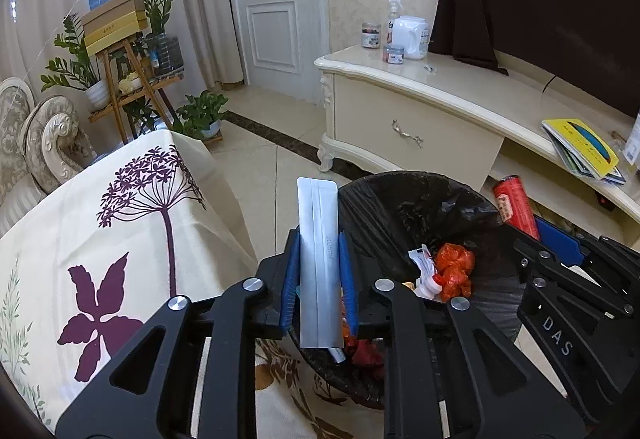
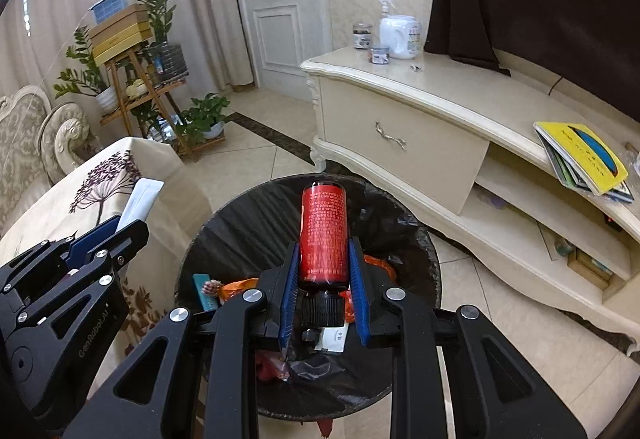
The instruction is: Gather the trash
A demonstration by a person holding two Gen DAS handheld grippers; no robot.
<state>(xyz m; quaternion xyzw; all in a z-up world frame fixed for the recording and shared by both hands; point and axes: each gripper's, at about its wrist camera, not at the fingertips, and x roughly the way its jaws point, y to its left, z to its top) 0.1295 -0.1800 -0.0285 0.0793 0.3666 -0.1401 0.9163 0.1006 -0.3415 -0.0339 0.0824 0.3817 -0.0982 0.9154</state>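
My left gripper is shut on a flat silver foil pouch, held upright at the left rim of a round bin lined with a black bag. My right gripper is shut on a red bottle with a black cap, held over the same bin. Orange wrappers and white scraps lie inside the bin. The right gripper and its red bottle show at the right of the left wrist view. The left gripper with the pouch shows at the left of the right wrist view.
A table under a cream cloth with purple flower print stands left of the bin. A cream TV cabinet stands behind, with jars, a spray bottle and yellow books. A plant stand and sofa are at far left.
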